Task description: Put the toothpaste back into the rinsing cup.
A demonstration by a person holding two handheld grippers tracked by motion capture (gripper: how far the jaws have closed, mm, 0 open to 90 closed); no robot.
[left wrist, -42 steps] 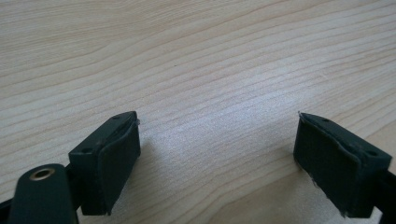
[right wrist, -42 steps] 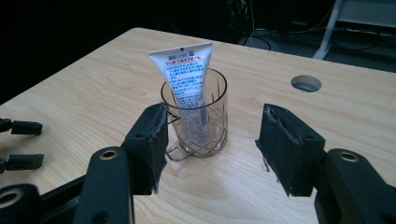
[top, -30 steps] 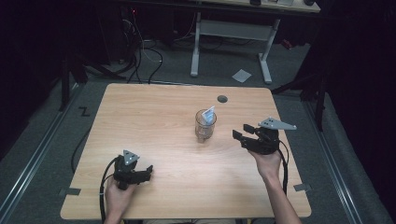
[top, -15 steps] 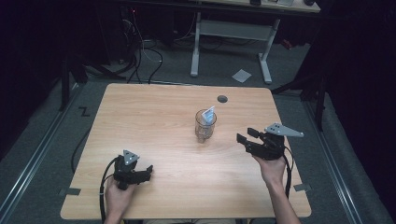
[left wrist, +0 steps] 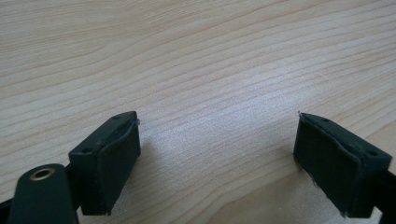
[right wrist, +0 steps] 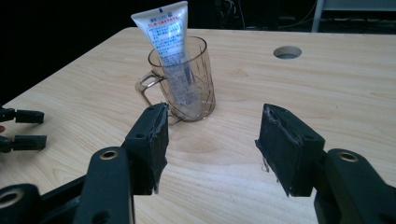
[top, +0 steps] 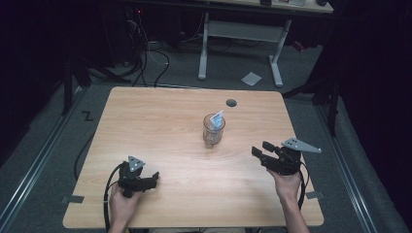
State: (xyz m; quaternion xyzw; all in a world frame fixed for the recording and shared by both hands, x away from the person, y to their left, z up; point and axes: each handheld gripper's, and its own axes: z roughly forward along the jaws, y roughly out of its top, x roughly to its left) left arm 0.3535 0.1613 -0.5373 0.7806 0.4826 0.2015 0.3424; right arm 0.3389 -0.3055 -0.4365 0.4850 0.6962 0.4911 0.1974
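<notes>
A clear glass mug (top: 213, 131) stands upright near the middle of the table (top: 145, 121), a little toward its far edge and right of centre, with a white tube (top: 217, 118) standing tilted inside it, flat end up; a round cable hole (top: 231, 103) lies beyond it near the far edge. The right gripper (top: 259, 151) is held near the right edge, level with the mug's near side and well apart from it, its jaws spread with nothing between them; in the right gripper view the mug (right wrist: 183, 84) and tube (right wrist: 169, 44) lie ahead between the pads, handle turned to the left of that view. The left gripper (top: 151, 178) rests near the near-left corner, jaws spread over bare wood. This looks like the approach step, the right gripper lining up on the mug; the next move calls for closing the gap, and settling whether to pinch the tube's top or the mug's wall without tipping it.
</notes>
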